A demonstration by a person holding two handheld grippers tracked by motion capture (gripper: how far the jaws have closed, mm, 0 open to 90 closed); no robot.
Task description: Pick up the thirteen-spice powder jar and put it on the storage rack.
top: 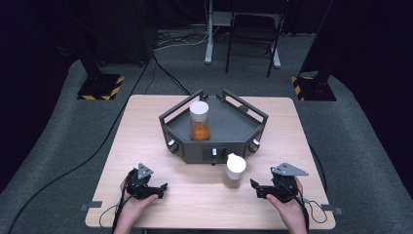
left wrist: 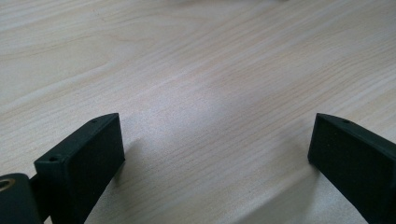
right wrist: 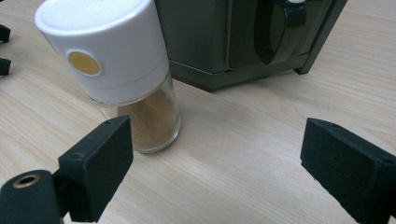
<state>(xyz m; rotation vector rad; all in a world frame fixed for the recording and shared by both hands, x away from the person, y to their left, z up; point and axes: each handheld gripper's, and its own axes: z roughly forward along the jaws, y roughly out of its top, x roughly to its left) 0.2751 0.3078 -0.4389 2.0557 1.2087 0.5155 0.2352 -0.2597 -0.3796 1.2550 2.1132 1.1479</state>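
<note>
Right gripper [right wrist: 210, 154] jaws apart, near the spice jar [right wrist: 126, 74] on the desk [top: 146, 146] — centre on the glass below the cap, then close squarely; left gripper [left wrist: 210, 149] jaws apart too.

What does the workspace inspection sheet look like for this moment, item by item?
Surface: light wooden table, no spills seen.
Job's things: white-capped jar of tan powder upright on the table in front of the grey rack; white-capped jar of orange powder upright inside the rack.
Clutter: nothing seen.
Grippers: left tongs open over bare wood; right tongs open, beside the tan jar, not touching it.
Cables: one trails from each gripper off the near edge; black cable runs across the floor.
Surroundings: grey carpet, two hazard-striped stand bases, chair behind.
</note>
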